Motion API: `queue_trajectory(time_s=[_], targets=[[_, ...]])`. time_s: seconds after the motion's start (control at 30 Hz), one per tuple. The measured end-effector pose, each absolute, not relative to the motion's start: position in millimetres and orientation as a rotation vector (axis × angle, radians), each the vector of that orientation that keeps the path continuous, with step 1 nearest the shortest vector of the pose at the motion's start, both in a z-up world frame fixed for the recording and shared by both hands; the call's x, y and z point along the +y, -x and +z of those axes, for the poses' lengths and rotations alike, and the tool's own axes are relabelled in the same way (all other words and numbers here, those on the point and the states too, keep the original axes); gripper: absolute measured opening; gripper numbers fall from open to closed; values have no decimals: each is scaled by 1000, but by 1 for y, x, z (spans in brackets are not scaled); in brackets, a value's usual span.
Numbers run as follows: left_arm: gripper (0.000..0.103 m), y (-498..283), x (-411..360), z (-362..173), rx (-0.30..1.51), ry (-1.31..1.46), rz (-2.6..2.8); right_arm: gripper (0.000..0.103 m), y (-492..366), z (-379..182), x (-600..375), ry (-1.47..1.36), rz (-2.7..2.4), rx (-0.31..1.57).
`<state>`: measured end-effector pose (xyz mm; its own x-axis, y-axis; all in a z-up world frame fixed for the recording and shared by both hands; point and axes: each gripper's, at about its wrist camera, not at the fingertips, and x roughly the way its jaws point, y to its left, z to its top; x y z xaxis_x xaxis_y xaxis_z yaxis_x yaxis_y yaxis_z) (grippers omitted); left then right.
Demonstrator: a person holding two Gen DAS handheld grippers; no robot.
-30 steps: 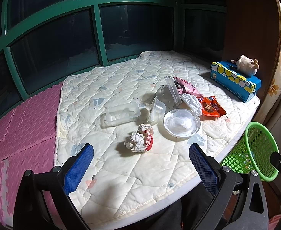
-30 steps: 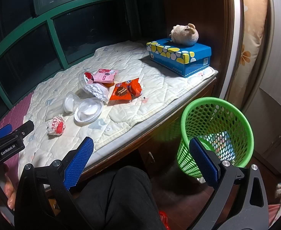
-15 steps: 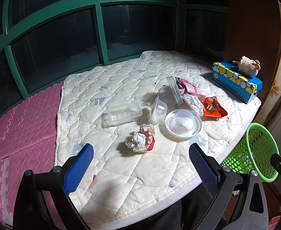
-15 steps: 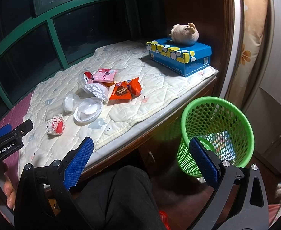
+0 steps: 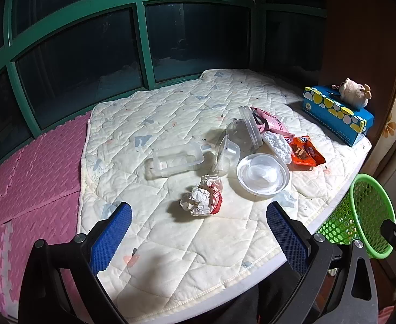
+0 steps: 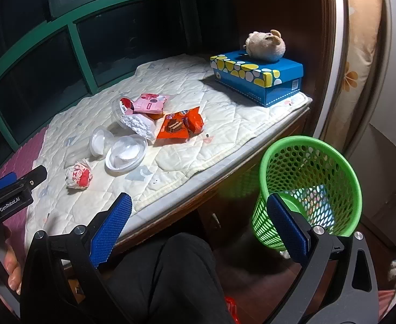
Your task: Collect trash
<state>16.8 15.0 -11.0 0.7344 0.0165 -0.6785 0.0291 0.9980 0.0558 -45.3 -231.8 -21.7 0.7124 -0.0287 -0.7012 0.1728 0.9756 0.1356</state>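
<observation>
Trash lies on a quilted cream mat (image 5: 171, 237): a crumpled white and red wrapper (image 5: 203, 199) (image 6: 78, 175), a clear rectangular tub (image 5: 175, 159), a round white bowl (image 5: 262, 174) (image 6: 126, 151), clear cups and lids (image 5: 229, 152), an orange snack packet (image 5: 304, 151) (image 6: 180, 126), a pink packet (image 5: 271, 121) (image 6: 150, 103) and a white foam piece (image 5: 276, 143). My left gripper (image 5: 198, 218) hangs open just short of the crumpled wrapper. My right gripper (image 6: 198, 210) is open beyond the mat's edge, beside the green mesh basket (image 6: 308, 189) (image 5: 365, 210).
A blue spotted box (image 6: 257, 77) (image 5: 338, 113) with a small plush toy (image 6: 265, 44) on it stands at the mat's far right. Pink foam tiles (image 5: 27, 178) lie to the left. Green-framed windows (image 5: 144, 54) close off the back. The person's dark-clothed leg (image 6: 165, 278) is below.
The left wrist view has shifted slightly, so the trash sits a little farther right and lower. The right gripper has barely moved. Both grippers stay open.
</observation>
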Motion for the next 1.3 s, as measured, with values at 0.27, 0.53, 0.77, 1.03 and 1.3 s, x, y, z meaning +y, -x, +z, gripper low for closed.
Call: queue_trajectory(time_s=[0.27, 0.53, 0.77, 1.03, 1.3], targets=[[97, -29, 24, -12, 752, -55, 17, 99, 34, -23, -226, -181, -85, 777], [97, -41, 33, -11, 760, -44, 35, 99, 18, -24, -221, -166, -60, 779], [97, -50, 43, -17, 778, -34, 42, 99, 2, -27, -218, -161, -26, 780], [97, -58, 51, -37, 824, -23, 15, 98, -15, -32, -212, -143, 18, 790], [96, -77, 45, -58, 877, -31, -49, 98, -34, -41, -217, -152, 36, 807]])
